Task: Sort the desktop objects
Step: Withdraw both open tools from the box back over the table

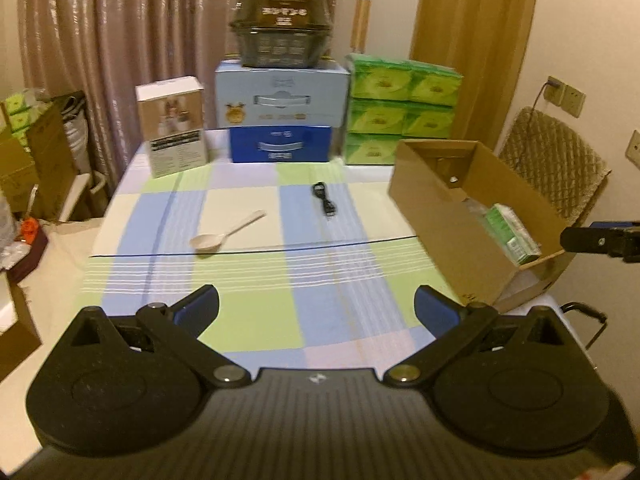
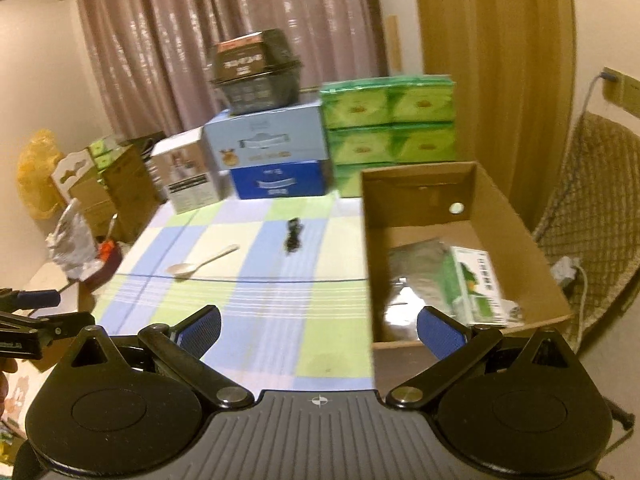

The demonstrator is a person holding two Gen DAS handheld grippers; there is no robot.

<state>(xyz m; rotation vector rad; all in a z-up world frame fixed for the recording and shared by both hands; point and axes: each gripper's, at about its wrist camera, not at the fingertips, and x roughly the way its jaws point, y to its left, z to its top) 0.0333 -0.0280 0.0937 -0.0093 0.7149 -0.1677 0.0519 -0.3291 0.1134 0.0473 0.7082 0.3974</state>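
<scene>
A cream plastic spoon (image 1: 226, 234) (image 2: 202, 262) lies on the checked tablecloth (image 1: 256, 308) (image 2: 280, 312), and a coiled black cable (image 1: 324, 199) (image 2: 294, 237) lies further back to its right. An open cardboard box (image 1: 436, 216) (image 2: 500, 200) on the table's right holds a green-and-white carton (image 1: 512, 232) (image 2: 478, 286) and a silvery bag (image 2: 416, 280). My left gripper (image 1: 316, 308) hangs open over the near table, nothing between its fingers. My right gripper (image 2: 318, 326) is open too, its right finger (image 2: 438, 336) over the box's near wall.
Along the table's back stand a white box (image 1: 174, 128), stacked blue boxes (image 1: 280, 120) topped by a dark container (image 1: 282, 28), and green tissue packs (image 1: 400, 108). A woven chair (image 1: 556, 164) is behind the cardboard box. Cartons and bags crowd the floor on the left (image 2: 80, 216).
</scene>
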